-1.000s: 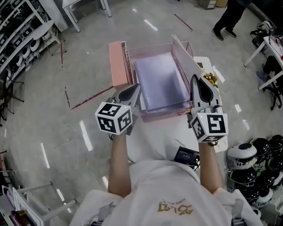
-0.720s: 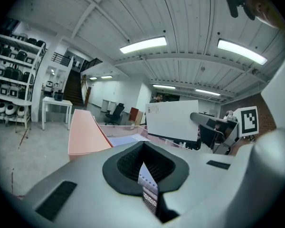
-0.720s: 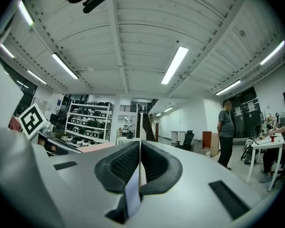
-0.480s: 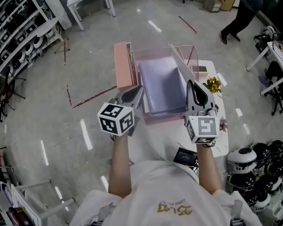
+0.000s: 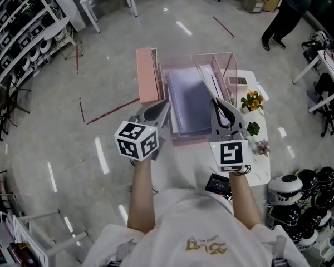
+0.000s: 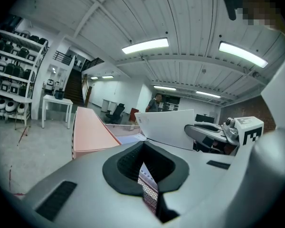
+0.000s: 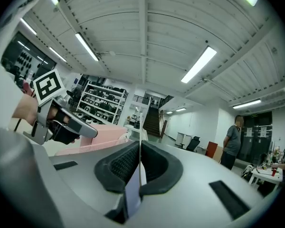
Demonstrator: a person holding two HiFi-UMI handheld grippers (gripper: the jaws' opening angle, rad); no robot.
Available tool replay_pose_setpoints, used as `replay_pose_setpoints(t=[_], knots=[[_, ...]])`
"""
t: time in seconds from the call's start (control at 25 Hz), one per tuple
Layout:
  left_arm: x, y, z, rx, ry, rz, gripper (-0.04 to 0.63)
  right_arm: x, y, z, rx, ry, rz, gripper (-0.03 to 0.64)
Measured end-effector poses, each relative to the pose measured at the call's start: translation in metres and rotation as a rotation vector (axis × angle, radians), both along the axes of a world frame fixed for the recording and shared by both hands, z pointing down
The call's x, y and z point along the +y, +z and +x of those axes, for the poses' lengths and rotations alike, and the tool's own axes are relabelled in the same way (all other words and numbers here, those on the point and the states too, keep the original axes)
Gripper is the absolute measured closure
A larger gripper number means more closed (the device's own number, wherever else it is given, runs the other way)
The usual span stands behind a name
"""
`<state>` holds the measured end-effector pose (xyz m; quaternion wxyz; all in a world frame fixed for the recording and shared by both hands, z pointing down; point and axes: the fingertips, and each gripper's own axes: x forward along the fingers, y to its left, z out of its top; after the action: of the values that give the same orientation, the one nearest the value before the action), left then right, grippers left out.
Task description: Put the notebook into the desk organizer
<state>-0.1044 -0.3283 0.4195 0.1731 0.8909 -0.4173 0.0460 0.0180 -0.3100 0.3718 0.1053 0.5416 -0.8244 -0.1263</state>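
— Notebook (image 5: 207, 78)?
— White, thin; upright on edge over pink desk organizer (image 5: 147, 77); near edge pinched between closed fingers of right gripper (image 5: 217, 101).
— Left gripper (image 5: 162, 107)?
— Clamped on desk organizer's near rim; apart from notebook.

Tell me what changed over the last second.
The right gripper, shut on the white notebook, shifted left and rolled, bringing the notebook from tilted to nearly upright over the desk organizer. The left gripper stayed clamped on the organizer's near edge.

one notebook (image 5: 188, 100), one desk organizer (image 5: 183, 141)
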Motion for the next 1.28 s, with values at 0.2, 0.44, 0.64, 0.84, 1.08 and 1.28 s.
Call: replay_pose_setpoints(t=[0.2,0.44,0.64,0.84,1.08,1.28], knots=[[0.0,0.001,-0.005,0.0,-0.013,0.004,0.58,-0.001,0.021,-0.016,-0.026,-0.088,-0.114,0.594],[0.0,0.003,-0.01,0.003,-0.024,0.001,0.58,-0.005,0.037,-0.026,-0.034,-0.141,-0.213,0.586],[-0.004,0.006,-0.011,0.004,-0.026,-0.002,0.58,-0.01,0.049,-0.029,-0.037,-0.17,-0.267,0.577],[-0.003,0.006,-0.013,0.006,-0.03,-0.001,0.578,-0.011,0.06,-0.03,-0.062,-0.191,-0.33,0.56],[-0.006,0.007,-0.018,0.011,-0.041,-0.003,0.58,-0.015,0.067,-0.032,-0.075,-0.208,-0.389,0.545],[-0.006,0.008,-0.019,0.015,-0.042,-0.005,0.58,-0.013,0.07,-0.036,-0.056,-0.222,-0.408,0.532]])
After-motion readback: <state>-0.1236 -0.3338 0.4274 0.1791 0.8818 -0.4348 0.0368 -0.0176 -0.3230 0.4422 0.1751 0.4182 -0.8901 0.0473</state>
